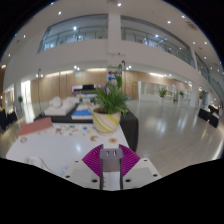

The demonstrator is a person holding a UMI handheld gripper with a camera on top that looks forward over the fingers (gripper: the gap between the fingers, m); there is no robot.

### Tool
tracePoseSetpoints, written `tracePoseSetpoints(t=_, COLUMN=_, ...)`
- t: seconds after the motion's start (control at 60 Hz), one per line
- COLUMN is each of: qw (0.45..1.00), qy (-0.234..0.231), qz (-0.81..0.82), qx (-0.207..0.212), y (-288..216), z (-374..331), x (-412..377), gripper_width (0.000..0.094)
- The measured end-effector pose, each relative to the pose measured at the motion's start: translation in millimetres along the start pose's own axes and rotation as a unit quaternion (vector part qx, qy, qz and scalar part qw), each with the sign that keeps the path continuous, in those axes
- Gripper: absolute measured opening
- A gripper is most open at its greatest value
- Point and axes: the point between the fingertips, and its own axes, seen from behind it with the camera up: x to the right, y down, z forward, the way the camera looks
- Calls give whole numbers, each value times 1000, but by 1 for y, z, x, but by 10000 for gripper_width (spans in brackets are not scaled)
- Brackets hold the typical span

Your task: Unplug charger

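Note:
My gripper [111, 158] sits low over a white table [50, 147]. A small grey and white charger [111, 163] stands upright between the magenta pads [93, 159], and both pads press on its sides. The charger's top has two small dark marks. No socket or power strip shows near it, and whatever lies below it is hidden by the fingers.
Beyond the fingers a leafy plant in a yellow pot [106, 120] stands on a dark low cabinet [128, 128]. A pink flat item [35, 126] lies at the table's far left. Sofas [60, 104] and a wide shiny lobby floor [170, 125] lie behind.

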Motion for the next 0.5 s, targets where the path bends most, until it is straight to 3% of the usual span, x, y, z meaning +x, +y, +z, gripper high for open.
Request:
tracePoseSetpoints(t=0.183, qw=994, qy=25, qz=-17, qx=-107, y=90, z=21, x=47, gripper_width=240)
tracePoseSetpoints(t=0.417, qw=986, qy=28, qz=-39, qx=-163, y=145, z=46, x=63, gripper_width=320)
tracePoseSetpoints(t=0.5, qw=985, qy=17, qz=-39, qx=-166, y=143, z=47, x=63, gripper_width=503)
